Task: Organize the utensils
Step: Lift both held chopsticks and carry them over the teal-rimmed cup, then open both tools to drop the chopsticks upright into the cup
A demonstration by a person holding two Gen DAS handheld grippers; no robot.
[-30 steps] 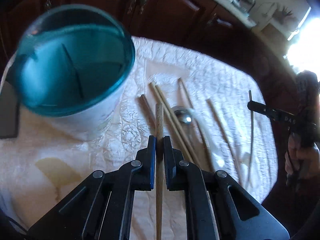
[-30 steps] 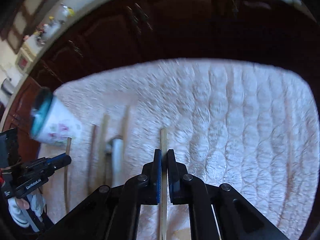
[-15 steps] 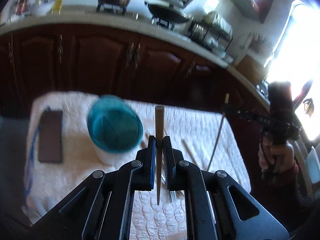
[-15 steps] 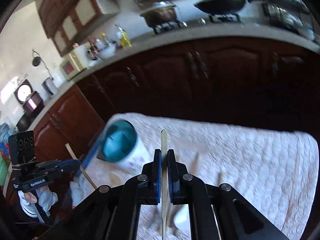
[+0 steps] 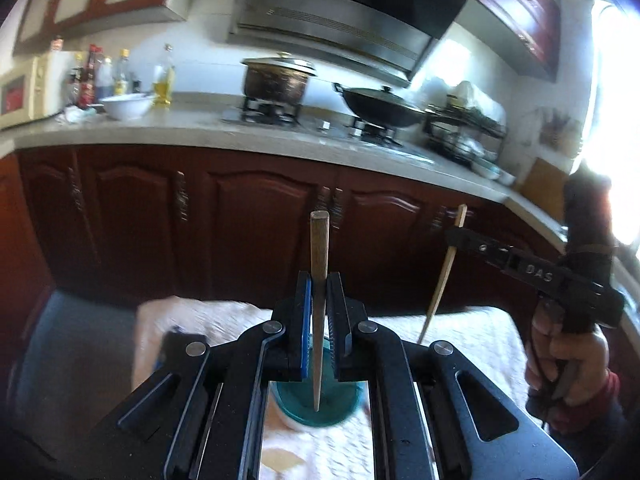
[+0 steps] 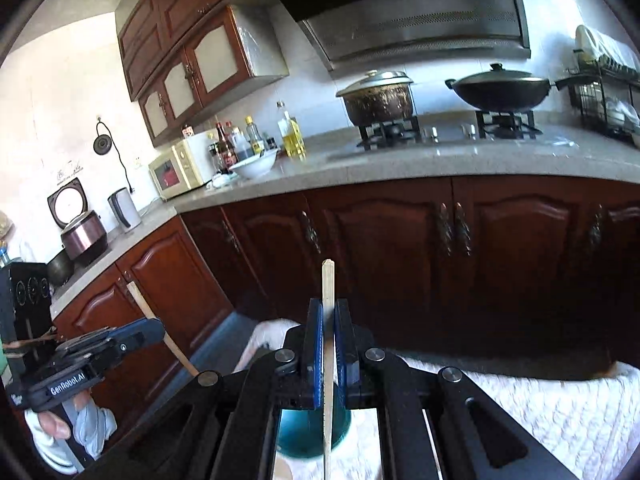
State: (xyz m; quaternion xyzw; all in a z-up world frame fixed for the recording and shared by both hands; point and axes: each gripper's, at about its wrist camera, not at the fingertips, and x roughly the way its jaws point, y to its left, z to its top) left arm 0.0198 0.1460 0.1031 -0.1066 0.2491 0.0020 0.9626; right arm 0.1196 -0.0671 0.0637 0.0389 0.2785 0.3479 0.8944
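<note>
Left wrist view: a brown wooden chopstick is clamped upright by the left gripper, its tip seen over the teal-rimmed cup on the white quilted cloth.

Right wrist view: a pale chopstick is pinched by the right gripper, seen over the same cup.

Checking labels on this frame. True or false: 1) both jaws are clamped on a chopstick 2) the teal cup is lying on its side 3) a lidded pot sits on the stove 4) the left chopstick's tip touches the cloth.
1) True: left gripper and right gripper each clamp a chopstick.
2) False: the teal cup stands upright, mouth up.
3) True: lidded pot.
4) False: its tip hangs over the cup's mouth.
</note>
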